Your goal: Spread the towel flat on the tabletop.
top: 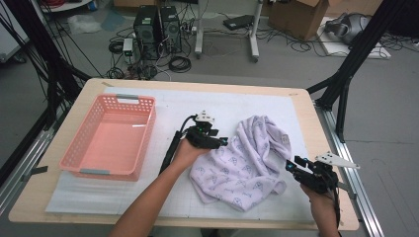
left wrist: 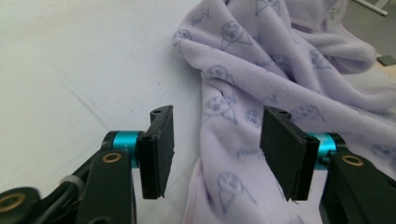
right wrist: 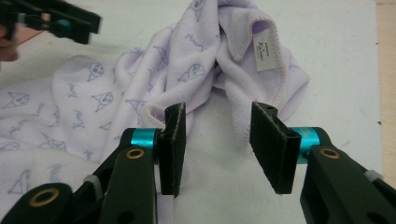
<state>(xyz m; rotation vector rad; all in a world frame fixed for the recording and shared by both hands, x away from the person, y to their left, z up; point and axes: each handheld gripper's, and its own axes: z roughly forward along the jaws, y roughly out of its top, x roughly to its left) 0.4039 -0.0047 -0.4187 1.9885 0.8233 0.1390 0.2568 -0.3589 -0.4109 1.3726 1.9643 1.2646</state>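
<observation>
A lilac towel (top: 247, 158) printed with small cartoon faces lies crumpled on the white mat, right of centre. My left gripper (top: 222, 142) is at its left edge, open; in the left gripper view (left wrist: 217, 144) the towel (left wrist: 280, 60) lies under and beyond the parted jaws, and the pads do not press on it. My right gripper (top: 291, 165) is at the towel's right side, open; in the right gripper view (right wrist: 217, 140) a hemmed fold of the towel (right wrist: 140, 79) lies by the left pad, with bare mat between the jaws. A white label (right wrist: 265, 51) shows on the towel.
An empty pink plastic basket (top: 118, 98) stands at the left of the table. A white gridded mat (top: 197, 106) covers the wooden table (top: 301, 98). Black frame posts stand at both sides. Computers, cables and boxes sit on the floor beyond.
</observation>
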